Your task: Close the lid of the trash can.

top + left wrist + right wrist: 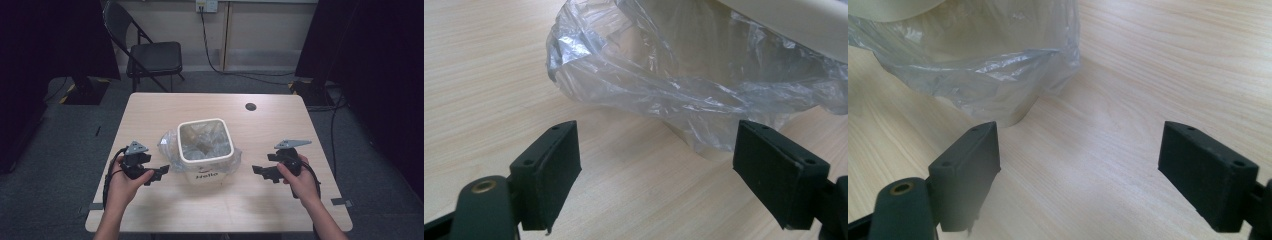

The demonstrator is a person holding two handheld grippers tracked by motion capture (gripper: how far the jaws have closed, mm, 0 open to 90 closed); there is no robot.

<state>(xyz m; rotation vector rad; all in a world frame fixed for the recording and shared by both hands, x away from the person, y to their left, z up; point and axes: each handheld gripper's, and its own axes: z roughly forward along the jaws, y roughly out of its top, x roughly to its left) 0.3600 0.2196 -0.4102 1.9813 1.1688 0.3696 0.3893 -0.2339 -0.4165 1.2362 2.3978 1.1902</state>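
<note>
A small white square bin (205, 168) with "Hello" on its front stands mid-table, lined with a clear plastic bag (168, 145) that spills over its rim and down the sides. My left gripper (163, 171) rests left of the bin, pointing at it, jaws open and holding nothing. The left gripper view has the crumpled bag (684, 80) just beyond the gripper (656, 172). My right gripper (257, 170) sits right of the bin, also open and holding nothing. In the right gripper view, the bin base under the bag (998, 95) lies ahead-left of the gripper (1080, 175).
The light wood table (150, 107) has a round dark cable hole (250, 106) near its far edge. A black folding chair (150, 57) stands behind the table. Dark curtains and stands flank both sides on the grey carpet.
</note>
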